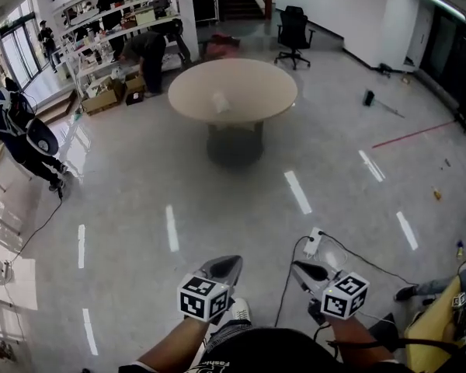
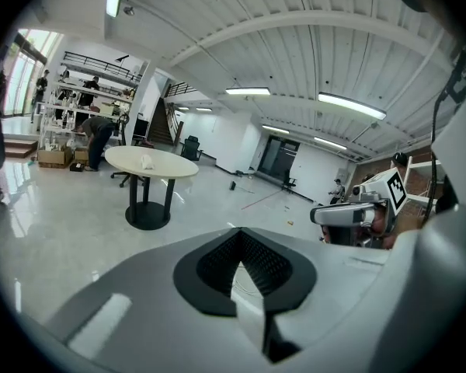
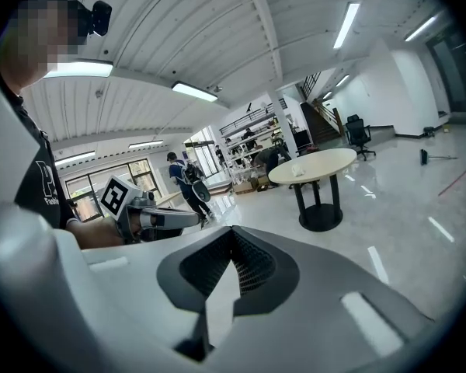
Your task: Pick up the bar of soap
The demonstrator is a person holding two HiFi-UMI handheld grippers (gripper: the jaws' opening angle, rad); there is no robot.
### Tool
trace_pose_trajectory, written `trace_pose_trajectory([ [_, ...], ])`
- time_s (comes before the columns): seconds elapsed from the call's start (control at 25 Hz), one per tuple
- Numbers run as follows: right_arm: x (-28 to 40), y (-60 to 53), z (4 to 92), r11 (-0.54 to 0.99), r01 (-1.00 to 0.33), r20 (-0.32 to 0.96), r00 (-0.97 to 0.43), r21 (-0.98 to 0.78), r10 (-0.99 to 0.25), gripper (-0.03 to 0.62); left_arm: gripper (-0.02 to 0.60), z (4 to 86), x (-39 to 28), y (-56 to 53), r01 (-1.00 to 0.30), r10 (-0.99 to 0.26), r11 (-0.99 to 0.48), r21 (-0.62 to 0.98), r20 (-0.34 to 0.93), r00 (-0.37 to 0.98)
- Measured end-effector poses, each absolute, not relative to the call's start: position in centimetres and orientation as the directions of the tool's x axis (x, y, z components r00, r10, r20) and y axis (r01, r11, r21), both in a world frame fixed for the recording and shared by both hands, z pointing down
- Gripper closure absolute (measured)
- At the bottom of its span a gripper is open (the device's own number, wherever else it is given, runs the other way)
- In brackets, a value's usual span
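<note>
**A:** Where's the small white bar of soap point(image 1: 220, 101)?

**B:** On the round beige counter point(image 1: 256, 80), well ahead of you and roughly in line with your left tool point(image 1: 224, 268). That and your right tool point(image 1: 309, 273) are both closed on nothing.

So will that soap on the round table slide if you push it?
Probably: the bar of soap looks small and sits alone on the smooth table, so a push would likely slide it. It doesn't look round, so it probably won't roll. It's too far away to tell if it's wet.
</note>
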State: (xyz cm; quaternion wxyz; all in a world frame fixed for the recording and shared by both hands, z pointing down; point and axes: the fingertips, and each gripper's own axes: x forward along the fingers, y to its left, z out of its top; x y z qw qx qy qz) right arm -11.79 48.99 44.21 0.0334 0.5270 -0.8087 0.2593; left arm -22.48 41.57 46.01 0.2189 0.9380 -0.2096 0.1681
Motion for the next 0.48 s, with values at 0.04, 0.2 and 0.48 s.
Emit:
trace_pose_trajectory([
  [0.04,-11.3,47.3,43.9,0.311,-0.873,0.321,-0.438,-0.377,-0.84,0.586,0.575,46.0,-22.3,39.8,-0.465,-0.323,-0.817,0.341,0.397,0.859],
  [0.2,-10.2,41.2,43.2,0.323,-0.883,0.299,-0.428,-0.34,-0.853,0.586,0.575,46.1,-22.1,33.3,-0.484,-0.358,-0.811,0.329,0.375,0.855],
  [0.48,-7.2,34.3,42.0,0.332,-0.868,0.305,-0.45,-0.369,-0.839,0.586,0.575,45.0,-19.4,26.6,-0.523,-0.369,-0.787,0.329,0.428,0.825],
])
